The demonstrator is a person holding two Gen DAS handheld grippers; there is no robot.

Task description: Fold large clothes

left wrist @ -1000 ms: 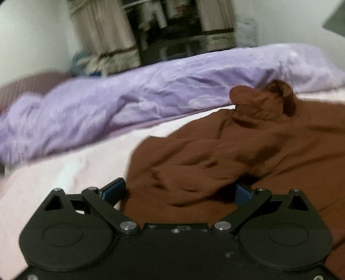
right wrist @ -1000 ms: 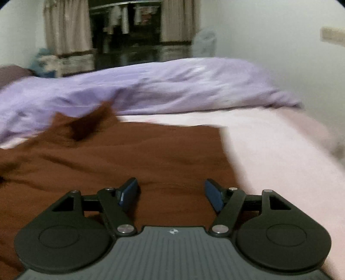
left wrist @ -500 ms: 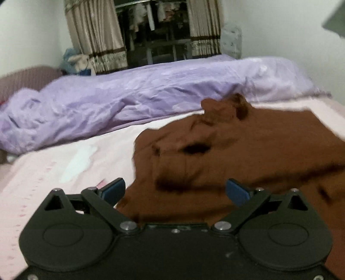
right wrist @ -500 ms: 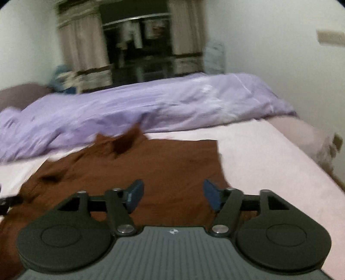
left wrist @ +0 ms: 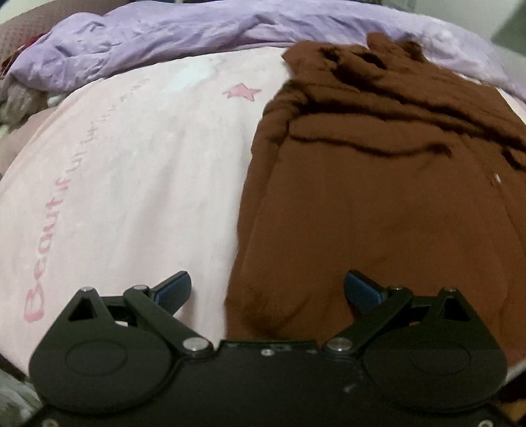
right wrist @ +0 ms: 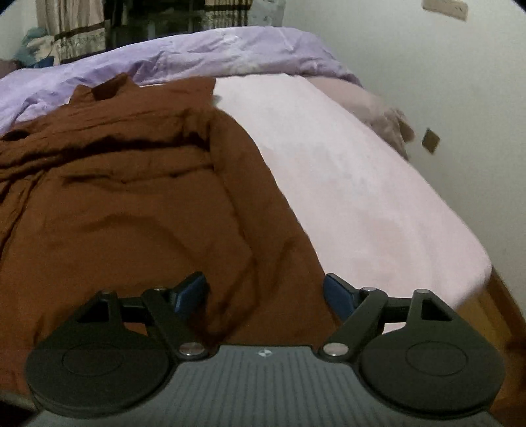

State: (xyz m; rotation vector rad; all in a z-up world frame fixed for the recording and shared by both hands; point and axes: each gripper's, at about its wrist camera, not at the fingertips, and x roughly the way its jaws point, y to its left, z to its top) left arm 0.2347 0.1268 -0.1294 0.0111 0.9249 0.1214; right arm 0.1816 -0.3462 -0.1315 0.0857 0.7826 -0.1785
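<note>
A large brown garment lies crumpled on a pale pink bed sheet, its far end bunched in folds near the purple duvet. My left gripper hangs open over the garment's near left edge, one blue pad over the sheet and one over the cloth. In the right wrist view the same brown garment fills the left half, its right edge running diagonally. Above its near right corner my right gripper has its jaws opening wide; cloth lies below them, not pinched.
A rumpled purple duvet runs along the far side of the bed. The pink sheet ends at the bed's right edge by a white wall. Curtains hang at the back. The sheet carries pink lettering and a star.
Both grippers have drawn back toward the near end of the bed and tilted downward. The garment now looks longer and lies nearer. The right jaws stand wider apart than before.
</note>
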